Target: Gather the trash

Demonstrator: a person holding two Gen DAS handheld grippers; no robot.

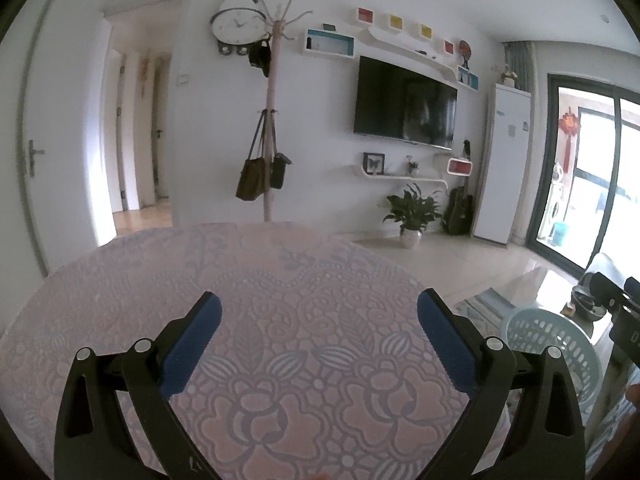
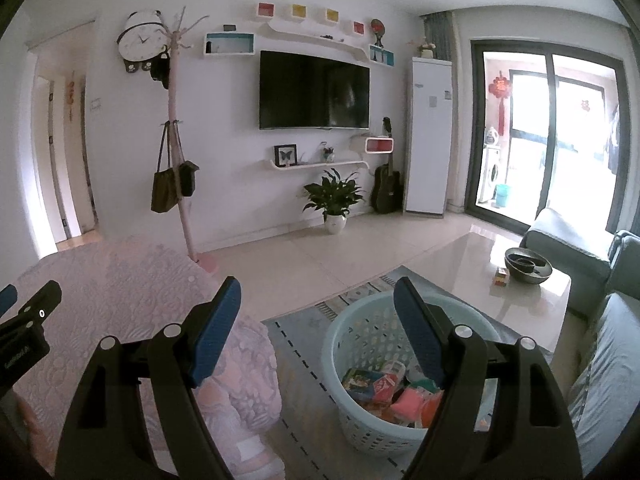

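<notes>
A pale blue perforated basket (image 2: 362,344) stands on the rug and holds several colourful wrappers (image 2: 384,390). My right gripper (image 2: 318,296) hangs above its near rim, open, with nothing between the blue pads. My left gripper (image 1: 319,308) is open over the pink patterned cover (image 1: 280,300), also with nothing in it. The basket (image 1: 536,328) shows at the right of the left wrist view, beside the right gripper's body (image 1: 624,316). The left gripper's black body (image 2: 28,320) shows at the left edge of the right wrist view.
A glossy low table (image 2: 480,276) with a dark bowl (image 2: 528,266) and a small box stands right of the basket. A grey sofa (image 2: 576,248) lies beyond it. A coat stand (image 2: 180,184) with bags, a potted plant (image 2: 334,200) and a guitar line the far wall.
</notes>
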